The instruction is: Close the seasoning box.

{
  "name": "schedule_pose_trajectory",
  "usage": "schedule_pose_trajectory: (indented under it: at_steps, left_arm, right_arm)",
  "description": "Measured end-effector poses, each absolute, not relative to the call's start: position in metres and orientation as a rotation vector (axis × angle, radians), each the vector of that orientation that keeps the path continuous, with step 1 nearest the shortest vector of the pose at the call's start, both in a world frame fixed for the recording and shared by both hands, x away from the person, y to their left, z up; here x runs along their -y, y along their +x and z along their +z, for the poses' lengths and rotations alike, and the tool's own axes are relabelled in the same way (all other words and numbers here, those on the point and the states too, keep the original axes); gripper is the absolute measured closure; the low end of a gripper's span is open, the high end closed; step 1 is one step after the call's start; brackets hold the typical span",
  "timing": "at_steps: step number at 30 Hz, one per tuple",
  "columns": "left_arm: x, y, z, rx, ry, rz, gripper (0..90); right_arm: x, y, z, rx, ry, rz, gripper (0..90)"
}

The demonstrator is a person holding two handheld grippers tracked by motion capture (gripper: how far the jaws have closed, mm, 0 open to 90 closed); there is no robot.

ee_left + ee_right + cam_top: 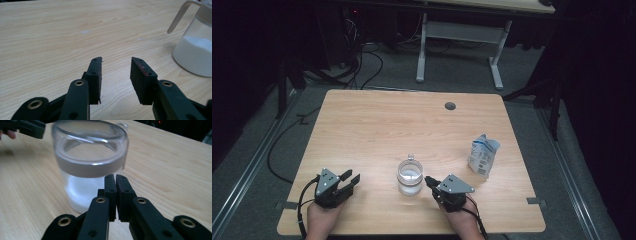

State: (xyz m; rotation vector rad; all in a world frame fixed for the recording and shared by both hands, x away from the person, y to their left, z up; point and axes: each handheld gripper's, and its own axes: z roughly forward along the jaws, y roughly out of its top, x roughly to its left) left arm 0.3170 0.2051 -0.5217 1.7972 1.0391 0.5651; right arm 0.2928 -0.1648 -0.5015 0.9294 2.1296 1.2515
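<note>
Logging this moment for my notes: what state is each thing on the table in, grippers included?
Glass jar: upright, lid off, partly filled with white powder.
Pouch: standing upright, apart from the jar.
Left gripper: open, nothing between its jaws.
Right gripper: jaws almost together, holding nothing, just beside the jar.

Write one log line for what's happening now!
left gripper: open, empty | right gripper: shut, beside jar | pouch: untouched
</note>
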Motion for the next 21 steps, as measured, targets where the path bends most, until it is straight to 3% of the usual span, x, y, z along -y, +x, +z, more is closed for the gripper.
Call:
schedule_pose_trajectory:
  at_steps: [9,21]
  left_arm:
    - [-0.204,0.317,-0.522,-1.033,1.808,0.569,61.1]
    - [-0.203,0.317,-0.524,-1.036,1.807,0.578,57.3]
  right_arm:
    - [0.211,0.307,-0.512,-2.031,1.116,1.214,73.0]
    - [0.276,0.286,-0.507,-1.859,1.236,1.183,66.3]
